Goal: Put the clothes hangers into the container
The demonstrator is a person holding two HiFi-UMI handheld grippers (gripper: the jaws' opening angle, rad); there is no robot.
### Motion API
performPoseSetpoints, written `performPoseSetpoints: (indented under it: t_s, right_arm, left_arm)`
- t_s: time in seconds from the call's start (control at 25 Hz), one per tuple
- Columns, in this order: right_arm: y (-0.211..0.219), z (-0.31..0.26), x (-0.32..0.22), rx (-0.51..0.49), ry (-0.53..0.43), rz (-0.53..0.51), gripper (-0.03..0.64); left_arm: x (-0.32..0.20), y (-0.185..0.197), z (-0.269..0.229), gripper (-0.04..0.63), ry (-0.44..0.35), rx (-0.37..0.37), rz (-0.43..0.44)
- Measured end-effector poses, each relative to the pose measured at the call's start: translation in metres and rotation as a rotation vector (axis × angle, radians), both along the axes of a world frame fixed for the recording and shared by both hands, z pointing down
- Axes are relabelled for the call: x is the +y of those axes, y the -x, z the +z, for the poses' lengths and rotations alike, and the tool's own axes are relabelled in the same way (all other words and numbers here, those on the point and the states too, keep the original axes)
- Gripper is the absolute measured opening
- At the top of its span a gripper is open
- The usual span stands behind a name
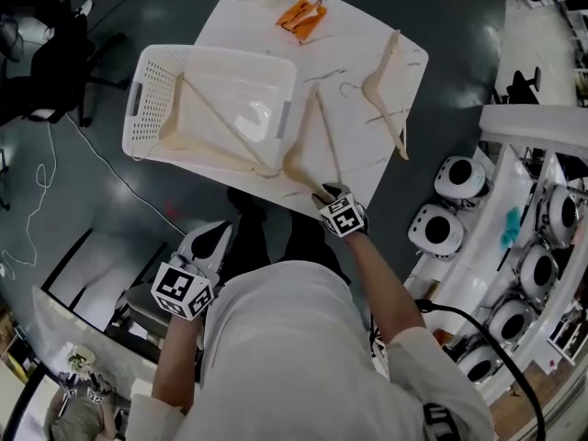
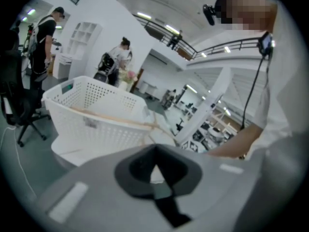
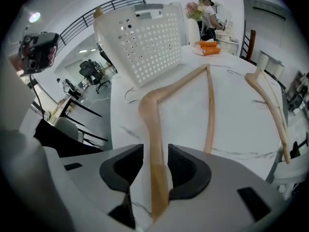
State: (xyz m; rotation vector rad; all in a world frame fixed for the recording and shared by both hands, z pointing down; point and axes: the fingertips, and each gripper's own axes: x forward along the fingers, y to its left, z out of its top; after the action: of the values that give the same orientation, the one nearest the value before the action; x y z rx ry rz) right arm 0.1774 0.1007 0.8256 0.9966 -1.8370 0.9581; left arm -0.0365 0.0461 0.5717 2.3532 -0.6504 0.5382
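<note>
White marbled table. The white perforated container sat at its left side, apparently overhanging the edge. One wooden hanger was already inside. A second hanger lay on the table beside the container's right wall. A third hanger lay further right, well apart from it. Small orange item at the far end.

The right gripper was down at the table. Its jaws were spread, with the second hanger's near arm between them and the pads not pressing. The left gripper hung off the table's near edge, jaws pressed together and empty.

Risks:
- Pinching that far out on the arm would likely let the hanger swing or twist.
- The hook could catch the container wall.
- A bump could tip the overhanging container.
</note>
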Motion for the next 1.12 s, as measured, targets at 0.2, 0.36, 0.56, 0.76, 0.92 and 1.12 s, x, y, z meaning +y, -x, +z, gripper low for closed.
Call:
performPoseSetpoints:
  t_s: [0.2, 0.36, 0.56, 0.76, 0.92, 1.12]
  right_arm:
    - [-0.004, 0.009, -0.002, 0.097, -0.005, 0.003, 0.118]
    - [-0.002, 0.009, -0.002, 0.200, -0.019, -0.029, 0.095]
    - [0.003, 0.012, 0.001, 0.297, -0.033, -0.074, 0.074]
    - [0.000, 0.009, -0.002, 0.221, 0.022, -0.040, 0.074]
    - [-0.008, -0.012, -0.006, 0.161, 0.031, -0.012, 0.074]
    - [-0.018, -0.035, 0.000, 0.164, 0.015, -0.052, 0.074]
  left_arm:
    - [-0.004, 0.009, 0.007, 0.003, 0.013, -0.001, -0.023]
    - [-0.008, 0.014, 0.010, 0.003, 0.018, 0.003, -0.034]
    - [-0.010, 0.016, 0.011, 0.003, 0.022, 0.013, -0.029]
    - [-0.009, 0.017, 0.012, 0.003, 0.019, 0.015, -0.014]
    - [-0.012, 0.017, 0.008, 0.003, 0.001, 0.021, -0.010]
    - [-0.017, 0.010, 0.000, 0.003, -0.023, 0.039, -0.006]
